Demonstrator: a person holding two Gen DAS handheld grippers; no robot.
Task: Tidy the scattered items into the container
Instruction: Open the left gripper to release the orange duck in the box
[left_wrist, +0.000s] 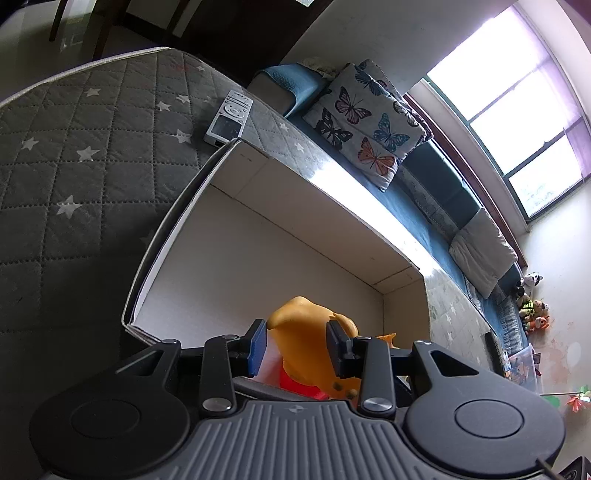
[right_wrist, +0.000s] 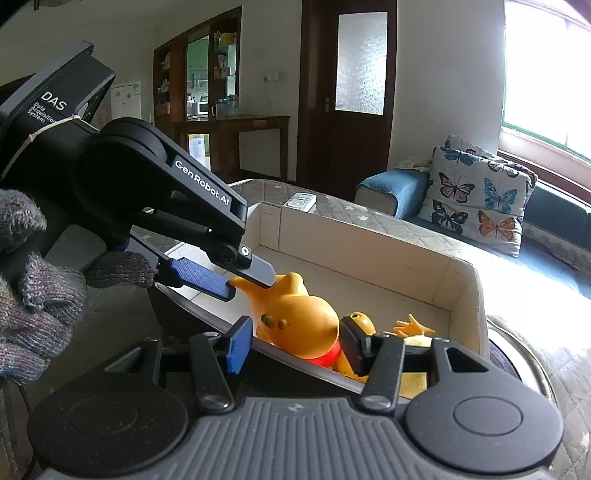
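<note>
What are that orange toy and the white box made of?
The orange toy looks like smooth, glossy plastic or rubber: light glints off its rounded body. The white box seems to be matte cardboard, with thin flat walls and folded flap seams.

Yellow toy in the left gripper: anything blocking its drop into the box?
Nothing visible does. The yellow toy, pinched by the left gripper, is already inside the white box, whose floor ahead is bare. The right gripper straddles it, open.

- Daylight poured in from the window (left_wrist: 517, 110), totally blown out in both views.
- Glare streaked the box rim (left_wrist: 369, 199).
- Left side stayed dim; fisheye bent the edges hard.
</note>
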